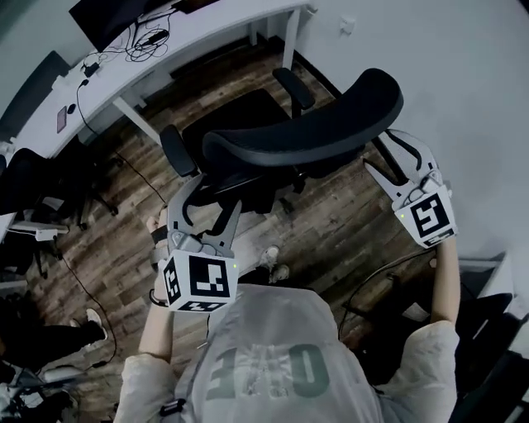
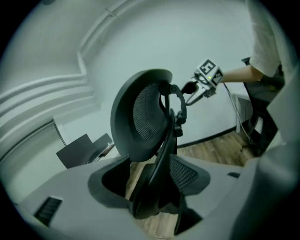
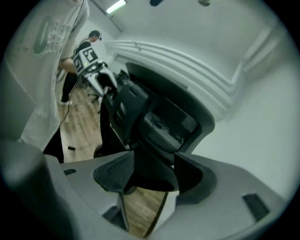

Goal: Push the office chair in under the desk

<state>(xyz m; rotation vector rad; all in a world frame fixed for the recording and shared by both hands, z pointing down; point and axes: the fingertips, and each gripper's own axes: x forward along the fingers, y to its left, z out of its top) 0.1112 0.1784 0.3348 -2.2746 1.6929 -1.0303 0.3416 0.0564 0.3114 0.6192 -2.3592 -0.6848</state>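
the wooden floor (image 1: pixel 331 231) fills most of what we see from the head view, and the white tabletop (image 1: pixel 207 33) runs along its far side with a monitor (image 1: pixel 116 16) and loose cables (image 1: pixel 140 41) on it. the office chair (image 1: pixel 306 132) stands on the floor between us and the tabletop. its seat points towards the desk and is not under it yet, and its backrest (image 1: pixel 331 136) faces us.

we judge this to be the step just before the push, with both hands set at the backrest. the left claw (image 1: pixel 211 206) is beside the backrest's left end with its jaws spread. in the left gripper view the chair's spine shows in the gap, but the pads do not press on it. the right claw (image 1: pixel 387 155) is at the backrest's right end, also spread, with dark chair frame between its jaws and nothing pinched.

next we would bring both claws against the backrest and push evenly, so the chair rolls straight and does not swivel. the seat has to pass to the right of the slanted desk leg (image 1: pixel 136 120). the armrests (image 1: pixel 178 150) are what we would watch as they near the edge.
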